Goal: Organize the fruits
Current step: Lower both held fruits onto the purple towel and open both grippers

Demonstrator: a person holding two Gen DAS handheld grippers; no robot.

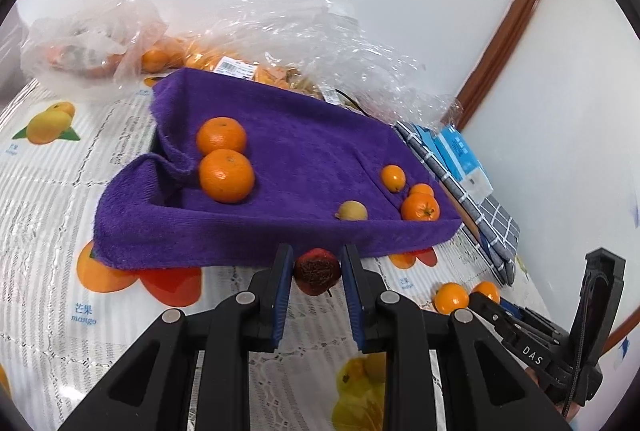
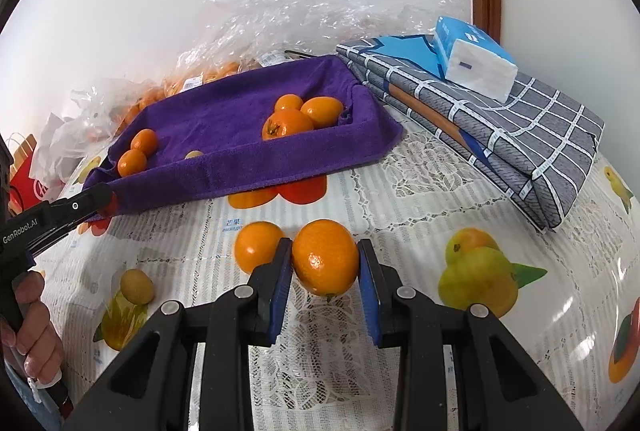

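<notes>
A small dark red fruit (image 1: 317, 271) is pinched by the left gripper (image 1: 316, 273). A round orange fruit (image 2: 325, 256) is pinched by the right gripper (image 2: 325, 263). The purple towel-lined tray (image 1: 240, 231) is seen just ahead of the left gripper, nearer to it.

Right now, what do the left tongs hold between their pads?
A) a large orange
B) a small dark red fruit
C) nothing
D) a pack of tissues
B: in the left wrist view the left tongs are shut on a small dark red fruit, just in front of the purple towel-lined tray.
</notes>
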